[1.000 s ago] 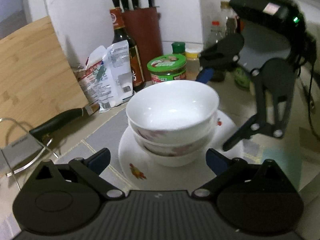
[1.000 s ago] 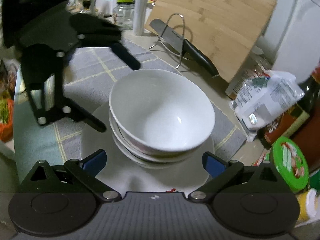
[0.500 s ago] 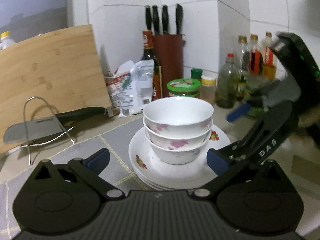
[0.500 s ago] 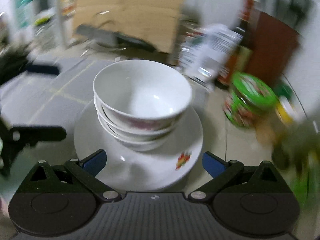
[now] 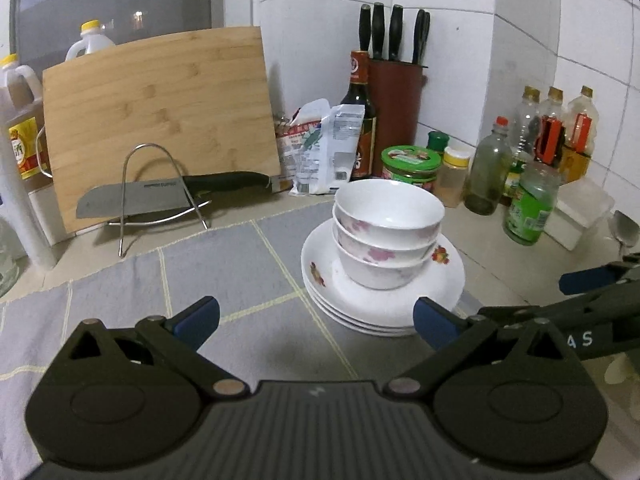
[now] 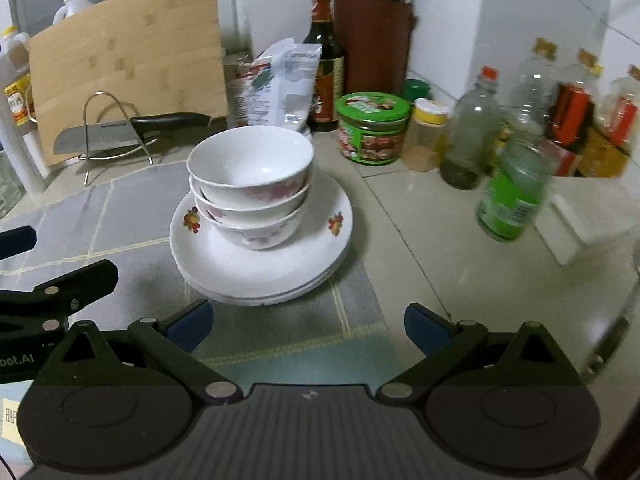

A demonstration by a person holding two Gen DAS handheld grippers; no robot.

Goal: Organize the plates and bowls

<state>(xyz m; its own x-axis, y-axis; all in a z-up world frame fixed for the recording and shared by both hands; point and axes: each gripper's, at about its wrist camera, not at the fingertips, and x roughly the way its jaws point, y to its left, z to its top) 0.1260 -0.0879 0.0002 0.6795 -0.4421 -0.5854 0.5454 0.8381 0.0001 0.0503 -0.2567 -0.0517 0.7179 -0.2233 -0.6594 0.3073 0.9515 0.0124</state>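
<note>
Three white flowered bowls [image 5: 386,232] [image 6: 250,186] sit nested on a stack of white plates [image 5: 404,304] [image 6: 312,256] with fruit prints, on a grey checked mat. My left gripper [image 5: 316,320] is open and empty, held back from the stack over the mat. My right gripper [image 6: 306,326] is also open and empty, just in front of the plates. Each gripper shows at the edge of the other's view: the right gripper [image 5: 588,280] at the far right, the left gripper [image 6: 16,240] at the far left.
A bamboo cutting board [image 5: 160,112] leans on the wall behind a cleaver on a wire rack [image 5: 160,196]. A knife block [image 5: 394,104], sauce bottle [image 5: 360,112], snack bags [image 5: 320,144], green-lidded jar [image 6: 372,128] and several bottles [image 6: 508,200] crowd the back and right.
Both grippers have pulled back from the stacked bowls and now see the stack from farther off and lower. The bowls and plates stayed in place.
</note>
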